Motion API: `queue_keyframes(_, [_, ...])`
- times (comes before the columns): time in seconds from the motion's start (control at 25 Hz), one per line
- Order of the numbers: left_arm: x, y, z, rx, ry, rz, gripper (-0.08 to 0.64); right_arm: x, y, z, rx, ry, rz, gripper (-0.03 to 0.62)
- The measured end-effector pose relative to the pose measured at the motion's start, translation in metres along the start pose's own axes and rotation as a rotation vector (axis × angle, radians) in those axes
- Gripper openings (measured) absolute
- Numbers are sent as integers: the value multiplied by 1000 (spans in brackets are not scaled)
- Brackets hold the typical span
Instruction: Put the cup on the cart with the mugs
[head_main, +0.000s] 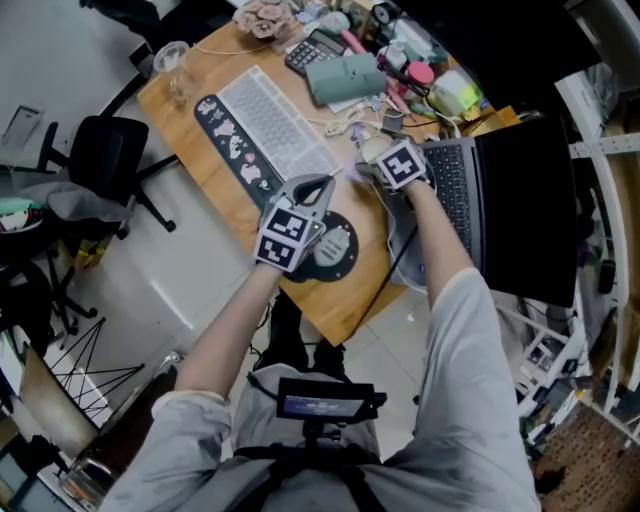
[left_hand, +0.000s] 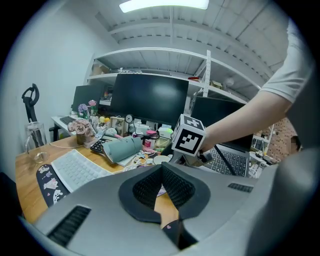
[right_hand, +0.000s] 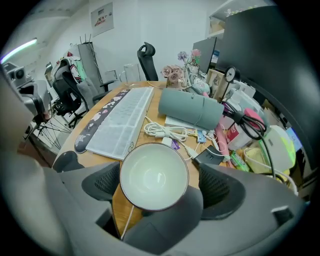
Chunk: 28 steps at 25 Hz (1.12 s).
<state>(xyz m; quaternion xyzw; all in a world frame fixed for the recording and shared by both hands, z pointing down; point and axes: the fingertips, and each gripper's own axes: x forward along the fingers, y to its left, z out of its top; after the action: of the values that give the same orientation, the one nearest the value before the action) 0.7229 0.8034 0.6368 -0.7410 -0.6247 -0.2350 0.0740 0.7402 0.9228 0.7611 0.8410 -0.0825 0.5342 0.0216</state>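
Observation:
A white cup (right_hand: 154, 176) with a dark rim stands upright on the wooden desk (right_hand: 122, 200), mouth up and empty. My right gripper (right_hand: 155, 186) straddles it with jaws wide. Both pads (right_hand: 102, 184) stand a little off the cup's sides. In the head view the right gripper (head_main: 372, 155) is over the middle of the desk beside the laptop, and the cup is mostly hidden under it. My left gripper (head_main: 316, 186) hovers above the desk's near edge, its pads (left_hand: 150, 186) meeting at the tips with nothing between them. No cart or mugs show in any view.
A white keyboard (head_main: 280, 125) lies on a dark wrist mat. A grey rolled case (right_hand: 190, 109), a white cable (right_hand: 165, 131) and small clutter lie just beyond the cup. The laptop (head_main: 500, 200) is at the right, a clear glass (head_main: 172, 58) at the far corner, an office chair (head_main: 105, 150) at the left.

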Motion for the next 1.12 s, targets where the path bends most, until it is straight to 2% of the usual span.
queue_keyframes(0.16, [1,6,-4,-10,6,0,2,11,-1,-4,-21,37,-20,482])
queue_keyframes(0.36, [3,7,-8,-24,5,0,2,20,5,-5,-27,67,11,480])
queue_keyframes(0.4, [2,8,-8,-26,5,0,1,22,4,-7,-30,76,7,468])
queue_keyframes(0.44, [2,9,-9,-28,5,2,2,22,4,-8,-28,82,5,423])
queue_keyframes(0.68, [0,15,-15,-42,10,11,2,22,4,-3,-12,62,11,419])
queue_keyframes(0.84, [1,16,-17,-50,12,11,0,22,-1,-6,-64,46,-20,419])
queue_keyframes(1.12, [0,13,-17,-43,13,5,2,21,-5,-12,-57,86,-70,417])
